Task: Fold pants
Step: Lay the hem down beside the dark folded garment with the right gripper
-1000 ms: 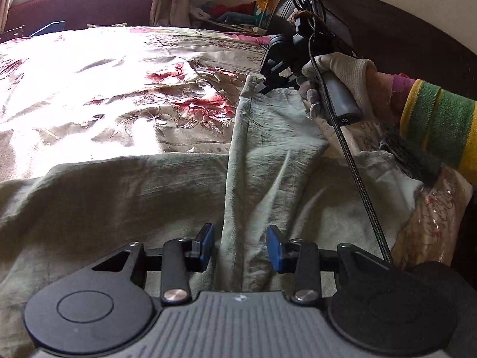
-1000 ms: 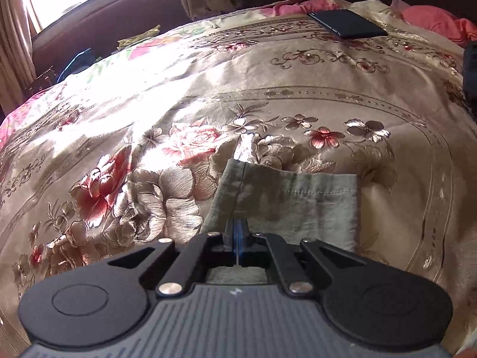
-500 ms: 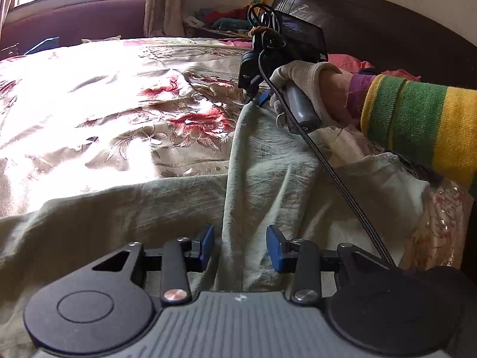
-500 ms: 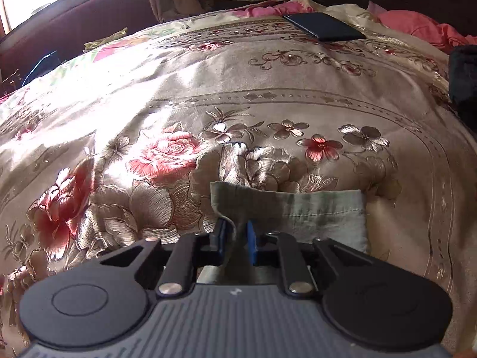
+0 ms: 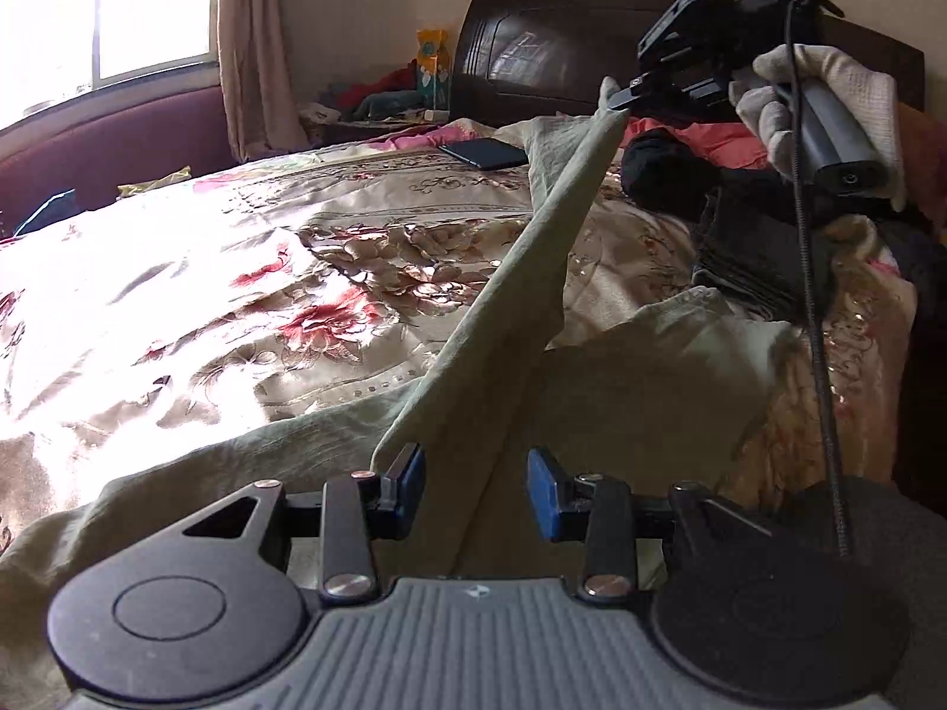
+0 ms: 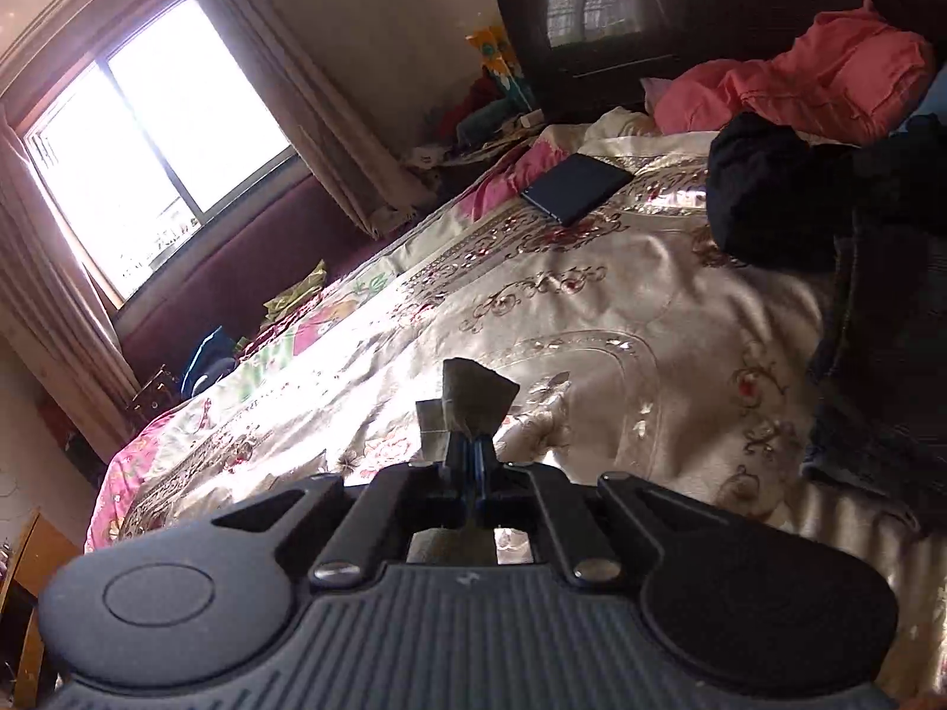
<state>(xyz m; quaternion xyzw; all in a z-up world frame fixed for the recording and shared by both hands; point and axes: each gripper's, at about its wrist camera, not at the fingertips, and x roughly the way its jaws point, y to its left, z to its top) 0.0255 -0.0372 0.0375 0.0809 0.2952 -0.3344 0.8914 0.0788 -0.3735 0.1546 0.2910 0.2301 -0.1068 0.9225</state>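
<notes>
The pants lie across the near end of the bed, but one leg no longer lies flat; a second ago its hem rested on the floral cover, and now that hem hangs in the air, drawn into a taut, slanting band from the heap up to the right gripper. In the right wrist view the jaws are clamped tight on a small bunch of the green cloth, which pokes out past the tips; half a second back they stood a little apart around the hem, so the pinch is fresh and the lift followed at once; the view has also tilted, so the wrist has rolled as it rose. From the left, a gloved hand carries that tool high by the headboard.

The left gripper has barely changed; its blue pads stand parted as before, the raised leg passing between them, gripping nothing as far as I can tell.

I judge the fold begun: the leg end is up and ready to be carried back over the rest; the left jaws seem placed to steady the crease. A phone and dark clothes lie well clear beyond.
</notes>
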